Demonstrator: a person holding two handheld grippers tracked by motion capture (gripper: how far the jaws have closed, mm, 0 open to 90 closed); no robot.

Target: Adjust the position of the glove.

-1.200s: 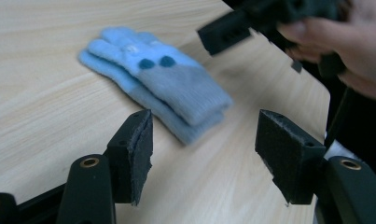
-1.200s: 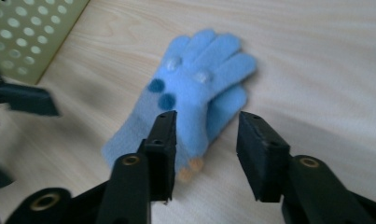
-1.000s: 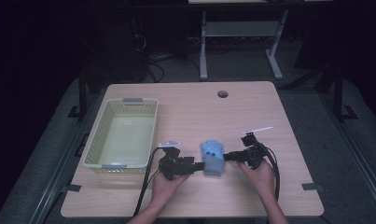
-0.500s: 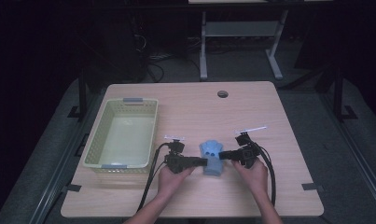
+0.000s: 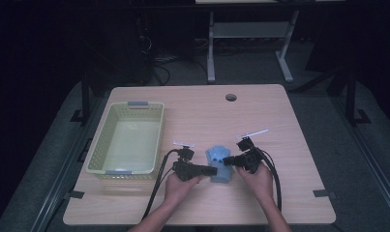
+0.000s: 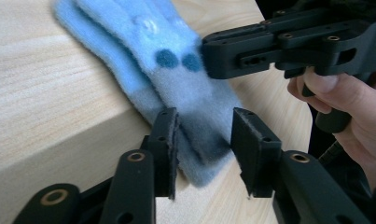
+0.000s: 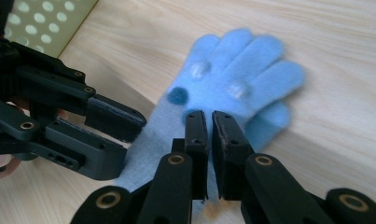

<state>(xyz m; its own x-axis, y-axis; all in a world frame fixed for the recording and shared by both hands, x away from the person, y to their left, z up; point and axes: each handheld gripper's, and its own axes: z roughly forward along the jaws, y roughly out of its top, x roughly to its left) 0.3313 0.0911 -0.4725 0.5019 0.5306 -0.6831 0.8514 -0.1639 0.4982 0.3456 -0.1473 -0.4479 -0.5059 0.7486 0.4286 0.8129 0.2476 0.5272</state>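
Observation:
A light blue fuzzy glove (image 5: 218,159) with dark blue dots lies flat on the wooden table (image 5: 207,111) near its front edge. In the left gripper view my left gripper (image 6: 204,133) is open, its jaws on either side of the glove's (image 6: 176,70) cuff end. My right gripper (image 7: 210,120) has its jaws nearly together, pinched on the glove (image 7: 241,70) at the palm beside the dots. In the high view the left gripper (image 5: 213,170) comes at the glove from the left and the right gripper (image 5: 227,160) from the right.
A pale green plastic basket (image 5: 98,145) stands on the left of the table with nothing in it. A round cable hole (image 5: 231,97) sits near the far edge. Cables trail from both grippers toward the front edge.
The right gripper has moved left onto the glove. The left gripper has edged closer to the cuff. The glove has stayed in place.

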